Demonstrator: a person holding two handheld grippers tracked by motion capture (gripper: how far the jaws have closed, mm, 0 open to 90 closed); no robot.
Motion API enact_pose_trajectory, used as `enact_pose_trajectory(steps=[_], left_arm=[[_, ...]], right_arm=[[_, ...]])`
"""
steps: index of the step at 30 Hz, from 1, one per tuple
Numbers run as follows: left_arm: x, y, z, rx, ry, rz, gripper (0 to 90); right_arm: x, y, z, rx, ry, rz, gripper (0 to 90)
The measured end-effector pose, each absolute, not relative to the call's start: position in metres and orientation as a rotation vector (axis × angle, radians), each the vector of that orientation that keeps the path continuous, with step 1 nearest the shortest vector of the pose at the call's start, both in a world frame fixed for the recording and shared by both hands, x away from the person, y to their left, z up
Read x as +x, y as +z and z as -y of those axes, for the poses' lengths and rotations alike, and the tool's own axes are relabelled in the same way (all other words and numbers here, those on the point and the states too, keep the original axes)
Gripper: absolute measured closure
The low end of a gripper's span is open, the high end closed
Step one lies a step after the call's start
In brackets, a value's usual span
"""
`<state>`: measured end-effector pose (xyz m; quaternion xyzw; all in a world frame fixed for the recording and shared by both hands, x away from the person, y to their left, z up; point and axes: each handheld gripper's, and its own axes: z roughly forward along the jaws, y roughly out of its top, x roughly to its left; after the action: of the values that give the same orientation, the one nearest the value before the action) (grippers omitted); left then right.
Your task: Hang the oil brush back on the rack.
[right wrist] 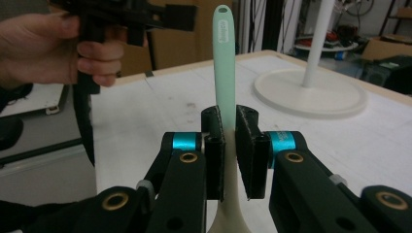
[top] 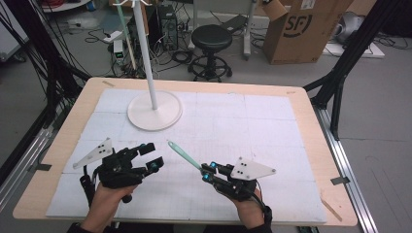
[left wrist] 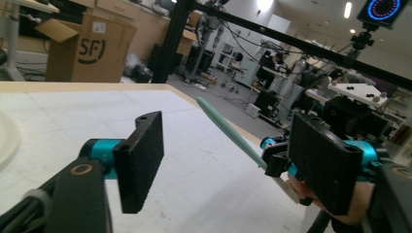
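Clearly the right gripper has its fingers pinching a mint-green spatula low on the handle, near where green turns cream, so the long handle juts up and away toward the far left, off the surface. That low grip leaves the handle's far end free, probably for hanging on the white stand at the far left. The left gripper hovers near left of the spatula, fingers spread with nothing between them, likely ready to steady or take the handle. The right gripper view shows the hanging hole at the handle tip and the cream part running down between the pads, which the high view is too small to give. The left gripper view shows the handle slanting clear above the surface.
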<state>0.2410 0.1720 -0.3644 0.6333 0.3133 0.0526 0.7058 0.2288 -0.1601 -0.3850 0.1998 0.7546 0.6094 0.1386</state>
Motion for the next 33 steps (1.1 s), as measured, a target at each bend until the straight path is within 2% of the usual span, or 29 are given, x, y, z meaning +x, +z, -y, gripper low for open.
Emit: enact_pose_trajectory(steps=[6, 13, 25, 33], left_arm=[[0.245, -0.360, -0.152, 1.421, 0.062, -0.692, 35.5], [0.248, -0.359, -0.134, 1.392, -0.038, -0.679, 49.4], [0.249, -0.356, -0.131, 1.377, -0.048, -0.673, 73.4], [0.246, -0.349, -0.132, 1.362, -0.067, -0.620, 80.6]], right_arm=[[0.224, -0.380, 0.159, 0.547, 1.814, -2.126, 82.3], [0.220, -0.377, 0.158, 0.525, 1.845, -2.077, 82.3], [0.216, -0.375, 0.154, 0.499, 1.865, -2.050, 82.3], [0.216, -0.372, 0.149, 0.482, 1.864, -2.067, 82.2]])
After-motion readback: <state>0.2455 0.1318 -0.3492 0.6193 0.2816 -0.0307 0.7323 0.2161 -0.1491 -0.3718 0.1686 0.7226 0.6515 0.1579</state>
